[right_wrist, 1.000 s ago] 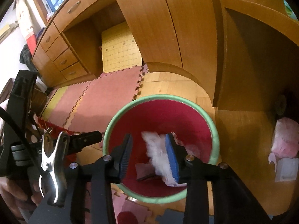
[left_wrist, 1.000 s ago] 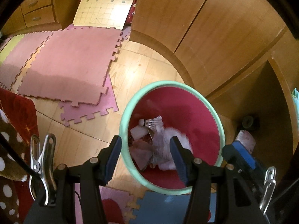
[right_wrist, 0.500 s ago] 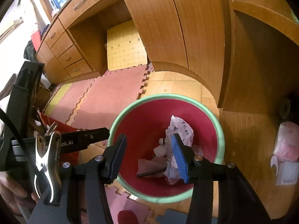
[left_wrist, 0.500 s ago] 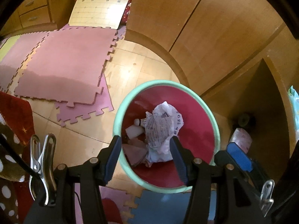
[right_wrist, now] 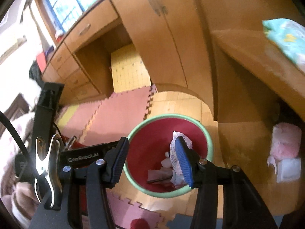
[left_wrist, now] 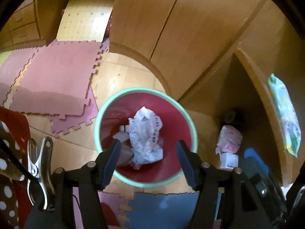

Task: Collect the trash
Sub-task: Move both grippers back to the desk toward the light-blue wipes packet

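Hovering above bin (left_wrist: pixel 192 122) rim, left gripper (left_wrist: pixel 147 162) just widened, right gripper (right_wrist: pixel 150 162) released, crumpled paper (left_wrist: pixel 145 133) inside.

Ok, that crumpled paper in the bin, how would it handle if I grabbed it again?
The crumpled paper looks light and crushable, so it would probably squash under a pinch. Its creased folds should give grip. Resting loosely on other scraps in the bin, it may shift when nudged.

Warm, dim yellowish light throughout. Glare gleams on the wooden floor (left_wrist: pixel 118 80) beyond the bin (left_wrist: pixel 145 184). The window (right_wrist: pixel 76 2) blows out pale blue. Right wrist view smears with motion blur; fisheye bends and blackens both views' edges.
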{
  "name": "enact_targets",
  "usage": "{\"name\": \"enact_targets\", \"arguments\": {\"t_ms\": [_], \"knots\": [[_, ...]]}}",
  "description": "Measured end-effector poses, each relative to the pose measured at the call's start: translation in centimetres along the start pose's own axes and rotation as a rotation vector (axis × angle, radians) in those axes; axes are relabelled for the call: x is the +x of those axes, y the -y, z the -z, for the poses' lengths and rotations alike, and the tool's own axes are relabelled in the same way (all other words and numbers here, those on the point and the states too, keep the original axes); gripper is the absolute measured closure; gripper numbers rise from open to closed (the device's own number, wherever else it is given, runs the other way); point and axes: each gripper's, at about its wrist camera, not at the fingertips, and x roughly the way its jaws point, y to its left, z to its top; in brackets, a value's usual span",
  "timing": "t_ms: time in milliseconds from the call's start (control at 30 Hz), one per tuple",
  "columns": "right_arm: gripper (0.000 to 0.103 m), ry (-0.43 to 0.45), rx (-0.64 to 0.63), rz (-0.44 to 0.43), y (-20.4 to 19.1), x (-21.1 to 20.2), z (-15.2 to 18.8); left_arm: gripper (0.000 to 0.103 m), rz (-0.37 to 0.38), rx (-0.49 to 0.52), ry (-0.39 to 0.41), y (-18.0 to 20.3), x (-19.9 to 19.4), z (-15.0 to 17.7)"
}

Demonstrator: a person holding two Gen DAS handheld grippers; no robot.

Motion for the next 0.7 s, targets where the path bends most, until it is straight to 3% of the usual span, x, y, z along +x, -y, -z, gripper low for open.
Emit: {"name": "enact_targets", "arguments": {"t_ms": [267, 467, 700], "knots": [[0.051, 0.117, 0.054, 0.007, 1.2, -7.8, 0.2, 0.039, 0.082, 0.062, 0.032, 4.3, -4.0, 1.1], [0.051, 0.173, 0.075, 0.06, 2.3, -13.8, 0.3, 0.036, 0.114, 0.121, 0.088, 8.0, -7.9, 1.6], [0.051, 0.214, 0.15, 0.123, 5.8, -18.4, 0.1, 0.035, 0.168, 0.187, 0.089, 13.1, -9.3, 1.3]]}}
